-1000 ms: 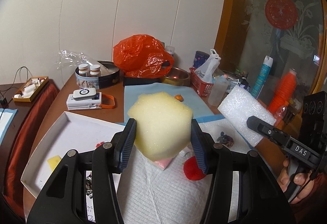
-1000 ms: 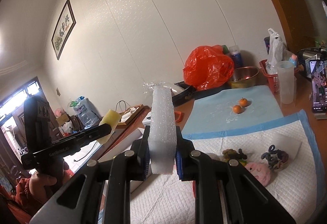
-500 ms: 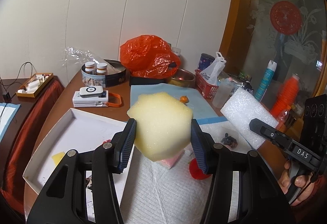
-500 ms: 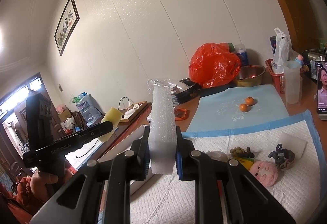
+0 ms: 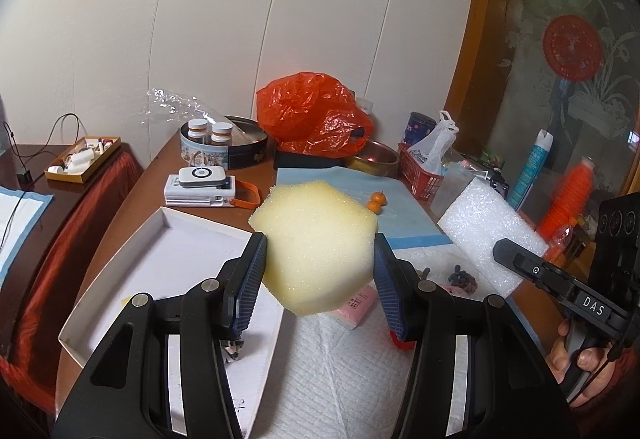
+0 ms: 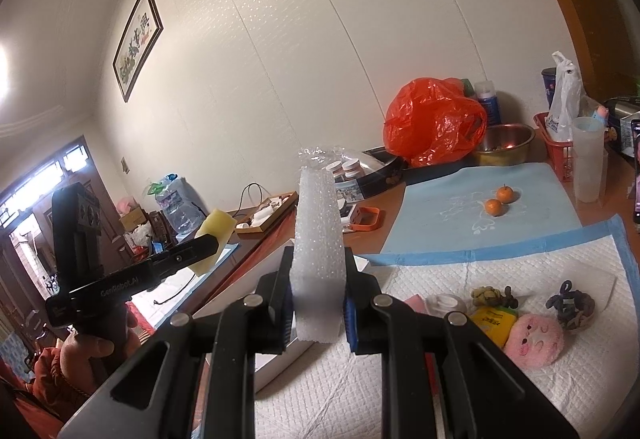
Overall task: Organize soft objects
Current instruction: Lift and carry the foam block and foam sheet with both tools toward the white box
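Observation:
My left gripper (image 5: 318, 285) is shut on a pale yellow sponge (image 5: 314, 249) and holds it above the table; the sponge also shows in the right wrist view (image 6: 216, 235). My right gripper (image 6: 318, 305) is shut on a white foam block (image 6: 318, 259) held upright; the block also shows in the left wrist view (image 5: 490, 235). A shallow white box (image 5: 120, 267) lies on the table at the left. On the white pad (image 6: 460, 379) lie a pink plush face (image 6: 534, 339), a yellow packet (image 6: 492, 321), dark hair ties (image 6: 570, 305) and a pink block (image 5: 358, 307).
At the back stand an orange plastic bag (image 5: 316, 115), a round tin (image 5: 224, 147) with two bottles, a metal bowl (image 6: 506, 143), a red basket (image 5: 422, 173) and a clear cup (image 6: 588, 163). Two small oranges (image 6: 500, 201) lie on the blue mat.
Both grippers have risen and tilted up with their loads still held; the table sits lower in both views. The sponge and the foam block have not shifted in the jaws.

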The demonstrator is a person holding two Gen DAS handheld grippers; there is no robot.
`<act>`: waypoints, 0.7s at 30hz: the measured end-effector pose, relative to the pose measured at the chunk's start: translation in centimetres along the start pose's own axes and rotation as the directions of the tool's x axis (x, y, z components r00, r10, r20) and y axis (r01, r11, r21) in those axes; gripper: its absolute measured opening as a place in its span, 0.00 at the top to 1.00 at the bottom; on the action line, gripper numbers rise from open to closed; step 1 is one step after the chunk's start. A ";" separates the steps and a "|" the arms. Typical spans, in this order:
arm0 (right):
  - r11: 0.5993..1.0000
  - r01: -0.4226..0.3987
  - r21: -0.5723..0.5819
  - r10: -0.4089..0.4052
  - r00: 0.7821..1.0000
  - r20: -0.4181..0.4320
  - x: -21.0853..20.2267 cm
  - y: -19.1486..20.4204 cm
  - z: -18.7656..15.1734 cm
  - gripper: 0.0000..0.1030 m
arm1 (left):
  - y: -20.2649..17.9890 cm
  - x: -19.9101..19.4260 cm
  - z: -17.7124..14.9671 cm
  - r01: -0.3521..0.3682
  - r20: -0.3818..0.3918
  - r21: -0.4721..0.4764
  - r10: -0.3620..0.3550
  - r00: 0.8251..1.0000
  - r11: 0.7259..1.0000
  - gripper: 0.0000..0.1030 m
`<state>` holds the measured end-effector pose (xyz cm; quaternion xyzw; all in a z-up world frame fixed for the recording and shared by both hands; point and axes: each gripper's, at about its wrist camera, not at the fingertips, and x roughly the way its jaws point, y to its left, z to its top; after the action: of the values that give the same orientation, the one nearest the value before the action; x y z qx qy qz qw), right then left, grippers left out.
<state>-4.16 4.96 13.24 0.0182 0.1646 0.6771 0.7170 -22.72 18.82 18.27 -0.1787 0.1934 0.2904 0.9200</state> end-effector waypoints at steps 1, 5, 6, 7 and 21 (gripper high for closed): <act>1.000 -0.001 -0.001 0.001 1.000 -0.001 0.1 0.1 0.0 0.81 | 0.1 -0.1 0.0 -0.003 0.001 -0.002 0.003 1.000 1.000 0.49; 1.000 -0.004 -0.005 0.004 1.000 -0.004 0.4 0.4 -0.1 0.81 | 0.9 -0.4 0.0 -0.009 0.005 -0.014 0.009 1.000 1.000 0.49; 1.000 -0.003 -0.006 0.003 1.000 -0.005 0.4 0.5 -0.1 0.81 | 1.0 -0.4 0.0 -0.011 0.006 -0.015 0.011 1.000 1.000 0.49; 1.000 -0.003 -0.005 0.003 1.000 -0.006 0.5 0.6 -0.1 0.81 | 1.2 -0.5 0.0 -0.012 0.007 -0.016 0.012 1.000 1.000 0.49; 0.998 -0.013 -0.062 0.014 1.000 0.021 2.6 3.1 3.0 0.81 | 4.5 -2.6 4.1 -0.047 0.097 -0.018 0.049 0.994 0.999 0.49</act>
<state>-6.34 8.32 16.28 0.0045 0.1356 0.6865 0.7144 -26.34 22.87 22.06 -0.1667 0.1502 0.3222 0.9197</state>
